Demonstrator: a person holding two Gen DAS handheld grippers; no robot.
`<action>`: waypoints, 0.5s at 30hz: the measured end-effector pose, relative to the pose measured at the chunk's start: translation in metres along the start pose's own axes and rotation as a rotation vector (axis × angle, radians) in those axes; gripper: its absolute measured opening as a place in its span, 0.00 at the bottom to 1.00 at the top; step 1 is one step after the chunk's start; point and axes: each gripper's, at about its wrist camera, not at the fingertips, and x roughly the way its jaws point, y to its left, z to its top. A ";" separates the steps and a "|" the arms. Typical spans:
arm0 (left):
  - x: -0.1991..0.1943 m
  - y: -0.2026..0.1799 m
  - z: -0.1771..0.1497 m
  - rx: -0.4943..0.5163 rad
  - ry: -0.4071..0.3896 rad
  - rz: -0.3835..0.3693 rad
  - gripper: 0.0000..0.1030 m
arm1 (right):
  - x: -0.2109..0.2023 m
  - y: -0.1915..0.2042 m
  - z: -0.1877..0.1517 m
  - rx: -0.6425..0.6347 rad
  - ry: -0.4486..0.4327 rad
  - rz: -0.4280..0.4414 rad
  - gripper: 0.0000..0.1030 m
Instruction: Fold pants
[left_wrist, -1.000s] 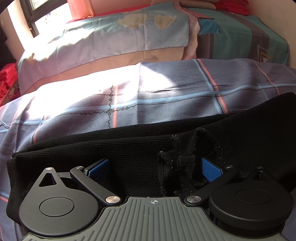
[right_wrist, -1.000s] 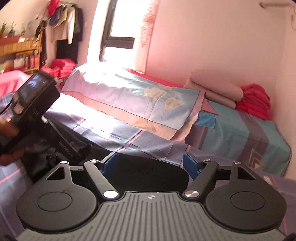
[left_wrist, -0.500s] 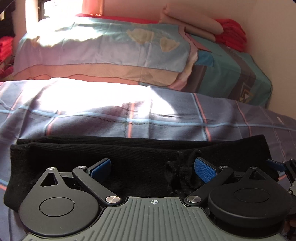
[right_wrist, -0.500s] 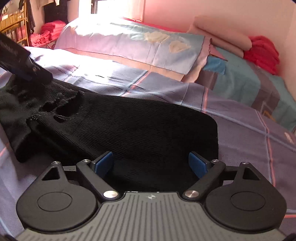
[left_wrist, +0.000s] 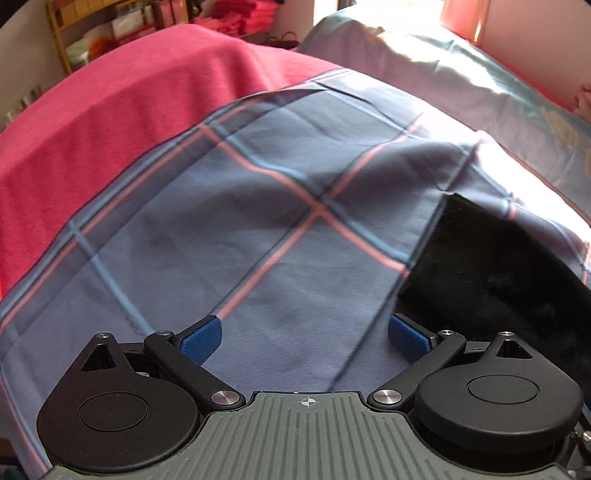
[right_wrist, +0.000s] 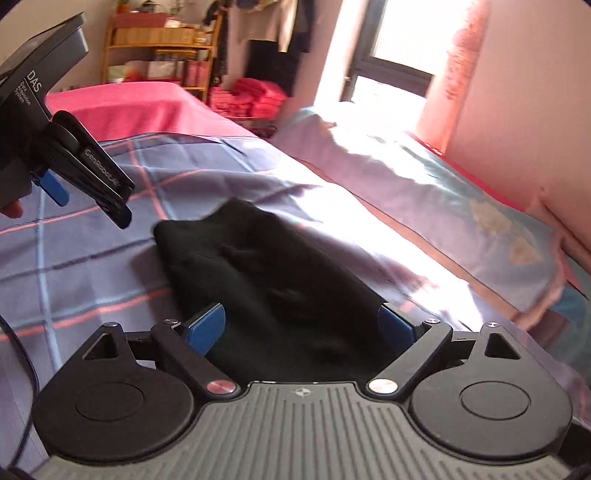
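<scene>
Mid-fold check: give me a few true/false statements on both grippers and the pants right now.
1. The left gripper is open with only bedsheet between its fingers. True.
2. The right gripper is shut on the pants. False: it is open, with the pants lying between its fingers.
3. The pants are red. False: they are black.
4. In the left wrist view the pants lie to the right of the gripper. True.
5. The pants hang off a chair. False: they lie on the plaid bedsheet.
</scene>
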 end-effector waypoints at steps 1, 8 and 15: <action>0.000 0.011 -0.003 -0.016 0.005 0.012 1.00 | 0.012 0.018 0.010 -0.036 0.005 0.001 0.88; -0.004 0.062 -0.027 -0.068 0.038 0.013 1.00 | 0.086 0.088 0.034 -0.190 0.092 -0.129 0.84; -0.015 0.040 -0.046 -0.011 0.048 -0.090 1.00 | 0.086 0.040 0.046 0.053 0.144 -0.042 0.29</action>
